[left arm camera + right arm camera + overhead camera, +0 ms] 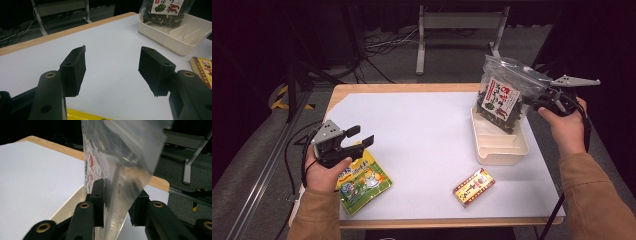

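We've got the clear snack bag (503,95) standing in the far end of the white tray (507,150) on the right of the bench (422,130). Our right gripper (117,202) has it between the jaws, but they look spread with a gap on one side, so it isn't really pinching. The bag leans up tall and floppy, so our worry is it tips over the tray wall, or snags on a jaw and gets dragged out as the hand pulls away. Left gripper (112,67) is spread, holding nothing, over the near-left yellow packet (362,182). The red box (473,187) sits near-right.
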`<state>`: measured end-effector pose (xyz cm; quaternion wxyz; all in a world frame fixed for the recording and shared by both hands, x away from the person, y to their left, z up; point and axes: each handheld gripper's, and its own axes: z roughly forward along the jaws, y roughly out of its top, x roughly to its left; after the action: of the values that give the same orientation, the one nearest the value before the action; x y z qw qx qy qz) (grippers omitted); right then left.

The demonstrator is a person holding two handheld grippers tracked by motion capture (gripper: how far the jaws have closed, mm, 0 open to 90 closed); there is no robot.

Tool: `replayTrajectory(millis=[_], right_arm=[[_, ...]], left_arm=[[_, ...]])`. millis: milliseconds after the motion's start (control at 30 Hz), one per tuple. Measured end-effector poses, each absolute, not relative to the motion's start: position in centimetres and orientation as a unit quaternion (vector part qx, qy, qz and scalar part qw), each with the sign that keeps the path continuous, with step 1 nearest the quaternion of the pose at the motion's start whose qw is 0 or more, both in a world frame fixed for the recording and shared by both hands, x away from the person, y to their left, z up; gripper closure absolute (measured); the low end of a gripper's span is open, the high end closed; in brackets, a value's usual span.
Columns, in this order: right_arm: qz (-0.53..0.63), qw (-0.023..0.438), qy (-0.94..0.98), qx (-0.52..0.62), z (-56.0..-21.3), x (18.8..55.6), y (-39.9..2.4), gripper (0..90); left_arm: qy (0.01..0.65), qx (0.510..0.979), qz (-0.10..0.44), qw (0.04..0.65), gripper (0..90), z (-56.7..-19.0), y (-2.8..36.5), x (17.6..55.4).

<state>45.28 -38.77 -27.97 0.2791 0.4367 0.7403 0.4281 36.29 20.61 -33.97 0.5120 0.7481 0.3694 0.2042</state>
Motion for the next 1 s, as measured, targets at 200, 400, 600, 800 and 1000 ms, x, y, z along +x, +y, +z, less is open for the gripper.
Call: replayTrajectory(millis=[200, 400, 600, 800, 1000], right_arm=[[0.43, 0.285, 0.732, 0.444, -28.1, 44.9, -39.1, 53.5], [0.44, 0.283, 0.724, 0.449, -28.3, 44.1, -39.5, 43.2], [0.439, 0.29, 0.725, 0.445, -28.2, 43.1, -39.6, 41.9], [0.435, 0.3, 0.726, 0.44, -27.7, 41.6, -39.5, 41.0], [0.429, 0.305, 0.73, 0.436, -27.7, 40.0, -39.4, 41.0]], left_arm=[[0.371, 0.749, 0.204, 0.51, 38.3, -34.1, 20.8, 36.4], [0.374, 0.748, 0.201, 0.509, 38.0, -34.2, 21.1, 36.5], [0.376, 0.748, 0.2, 0.509, 38.0, -34.3, 21.2, 36.7], [0.379, 0.749, 0.196, 0.506, 37.1, -34.3, 21.4, 36.9], [0.382, 0.751, 0.194, 0.502, 36.2, -34.3, 21.7, 37.0]])
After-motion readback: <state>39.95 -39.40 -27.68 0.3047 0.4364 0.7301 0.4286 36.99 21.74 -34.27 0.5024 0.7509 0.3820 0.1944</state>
